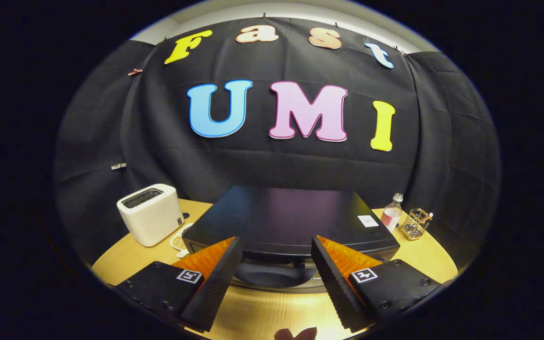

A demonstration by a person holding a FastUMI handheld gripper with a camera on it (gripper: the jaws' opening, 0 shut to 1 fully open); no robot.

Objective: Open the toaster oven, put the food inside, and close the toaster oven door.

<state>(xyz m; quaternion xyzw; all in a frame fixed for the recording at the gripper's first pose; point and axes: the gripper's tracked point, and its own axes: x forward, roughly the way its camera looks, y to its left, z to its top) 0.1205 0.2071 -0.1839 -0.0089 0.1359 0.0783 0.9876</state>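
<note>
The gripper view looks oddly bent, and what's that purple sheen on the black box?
In the gripper view the fisheye lens bows the table edge and the cloth wall. The toaster oven has a glossy top that mirrors the wall's colours as a soft purple glare. The white toaster is evenly lit. The open claw hovers just before the oven's front, its fingers sharp, nothing between them.

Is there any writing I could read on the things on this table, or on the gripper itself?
White sticker on top of the toaster oven: too small to read.
Label on the bottle: blurred.
Small mark on the white toaster: too small to read.
Square markers on the gripper, whose open fingers flank the oven's front: patterns, no words.
</note>
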